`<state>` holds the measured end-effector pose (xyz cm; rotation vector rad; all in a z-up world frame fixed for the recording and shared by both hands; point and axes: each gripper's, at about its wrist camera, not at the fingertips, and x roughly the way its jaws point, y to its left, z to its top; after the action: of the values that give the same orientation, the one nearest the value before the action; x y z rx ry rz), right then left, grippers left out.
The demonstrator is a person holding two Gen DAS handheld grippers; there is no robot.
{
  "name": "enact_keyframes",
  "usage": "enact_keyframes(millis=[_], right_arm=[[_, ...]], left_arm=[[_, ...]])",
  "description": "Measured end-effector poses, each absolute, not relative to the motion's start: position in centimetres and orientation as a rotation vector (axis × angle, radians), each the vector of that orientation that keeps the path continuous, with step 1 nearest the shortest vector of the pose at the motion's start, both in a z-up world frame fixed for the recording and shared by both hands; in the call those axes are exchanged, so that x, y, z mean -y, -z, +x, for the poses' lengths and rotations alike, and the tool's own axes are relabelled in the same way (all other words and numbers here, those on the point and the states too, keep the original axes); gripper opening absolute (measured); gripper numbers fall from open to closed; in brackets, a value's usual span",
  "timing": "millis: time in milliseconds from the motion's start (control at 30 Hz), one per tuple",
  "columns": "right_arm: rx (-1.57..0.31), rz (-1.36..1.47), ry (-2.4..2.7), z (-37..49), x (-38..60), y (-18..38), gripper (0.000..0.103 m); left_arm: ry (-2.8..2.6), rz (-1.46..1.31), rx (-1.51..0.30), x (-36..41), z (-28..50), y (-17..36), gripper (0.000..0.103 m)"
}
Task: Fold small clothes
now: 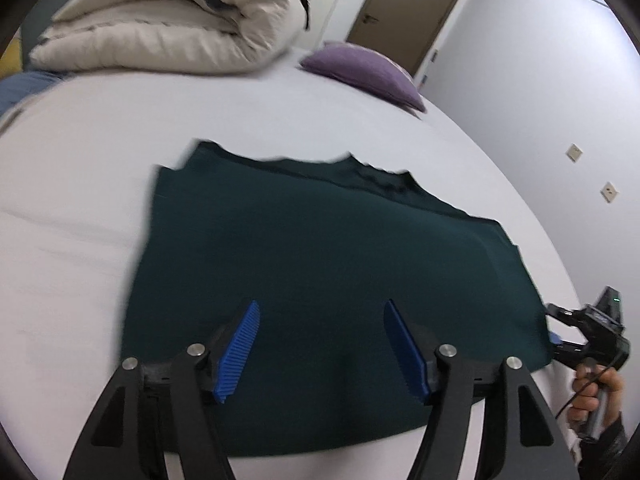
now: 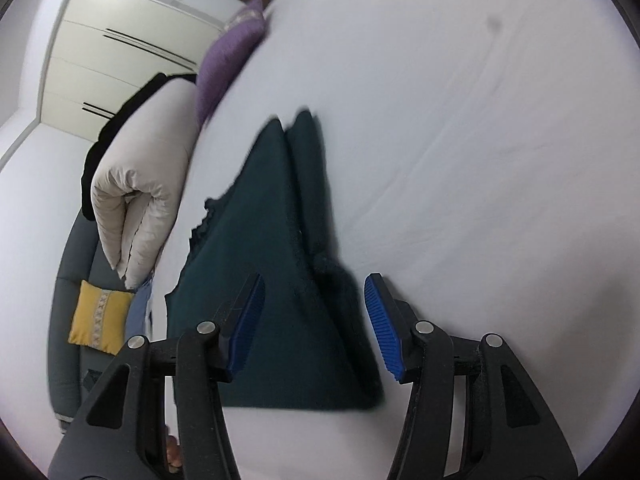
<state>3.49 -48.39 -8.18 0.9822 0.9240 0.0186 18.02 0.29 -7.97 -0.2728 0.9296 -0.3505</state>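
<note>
A dark teal folded fabric garment [image 1: 320, 264] lies flat on the white bed sheet [image 1: 80, 184]. The left gripper [image 1: 320, 344] hovers above it, jaws apart and empty. The right gripper [image 2: 316, 320], at the garment's 4 o'clock edge, is likewise parted, gripping nothing.

Garment [image 1: 320, 264]: left edge smeared by motion blur in left wrist view; near edge hidden behind left gripper [image 1: 320, 344] arms. Right gripper [image 1: 554, 338]: only partly seen past garment's right corner, jaws cut by cloth, can't tell if they touch it. Hand [image 1: 596, 400] holding it cut off by frame edge. Duvet [image 1: 168, 20] beyond garment: top cropped.
</note>
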Motion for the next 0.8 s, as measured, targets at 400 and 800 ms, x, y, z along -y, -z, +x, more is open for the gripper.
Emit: enact_keyframes(millis=[400,800], right_arm=[[-0.973,1.147,-0.111,8.8,45.3,10.5,0.052],[-0.977,1.144,-0.093,10.4,43.1,11.5,0.02]], left_arm=[[0.363,-0.244,-1.005,1.9,20.2,10.8,0.069],[0.365,-0.219,-0.989,2.5,20.5,11.2,0.072]])
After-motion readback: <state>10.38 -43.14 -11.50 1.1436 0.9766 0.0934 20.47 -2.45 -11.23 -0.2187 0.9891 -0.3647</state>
